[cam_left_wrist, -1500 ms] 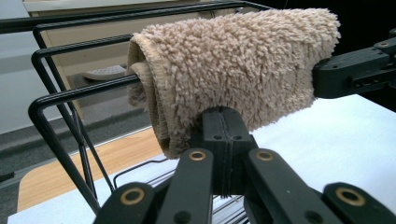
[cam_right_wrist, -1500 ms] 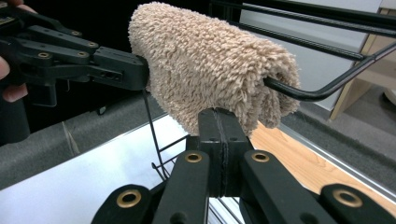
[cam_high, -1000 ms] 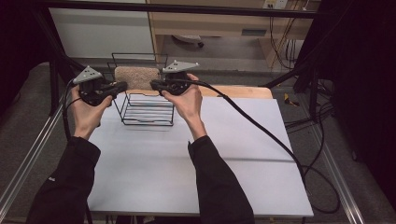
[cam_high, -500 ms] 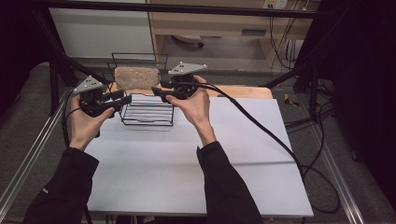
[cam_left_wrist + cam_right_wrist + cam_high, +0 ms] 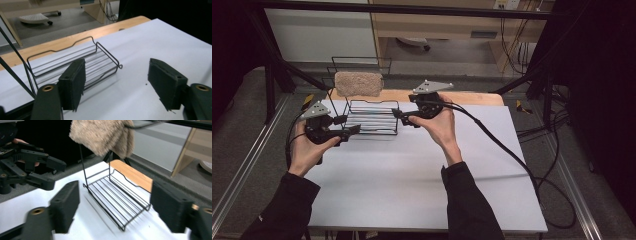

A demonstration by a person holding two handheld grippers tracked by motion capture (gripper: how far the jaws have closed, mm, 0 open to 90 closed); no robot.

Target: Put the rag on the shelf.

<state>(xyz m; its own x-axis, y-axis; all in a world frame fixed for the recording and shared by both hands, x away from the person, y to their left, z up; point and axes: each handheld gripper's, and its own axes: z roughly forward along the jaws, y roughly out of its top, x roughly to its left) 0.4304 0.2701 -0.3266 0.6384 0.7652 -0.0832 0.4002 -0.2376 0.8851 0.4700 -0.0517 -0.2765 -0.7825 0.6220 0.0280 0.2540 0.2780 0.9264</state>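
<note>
A beige towel [image 5: 358, 83] hangs over the top bar of a black wire rack [image 5: 372, 120] at the back of the white table [image 5: 422, 180]. My left gripper [image 5: 349, 125] sits low at the rack's left front corner, apart from the towel. Its jaws have just been opening and stand open with nothing between them [image 5: 117, 82]. My right gripper [image 5: 399, 117] is at the rack's right side. Its jaws have likewise just been opening and stand open and empty [image 5: 115, 205]. The right gripper view looks at the towel [image 5: 105, 135], the rack's shelf [image 5: 112, 192] and the left gripper [image 5: 58, 175].
A wooden strip [image 5: 472, 97] runs along the table's back edge behind the rack. The right gripper's cable [image 5: 512, 155] trails across the table's right side. Black frame posts [image 5: 287, 70] stand at the back left. Bare white table lies in front of both hands.
Both grippers were shut at the towel's two ends. They have opened and let go; the left hand dropped down and left, the right moved right. The towel stays on the bar.
</note>
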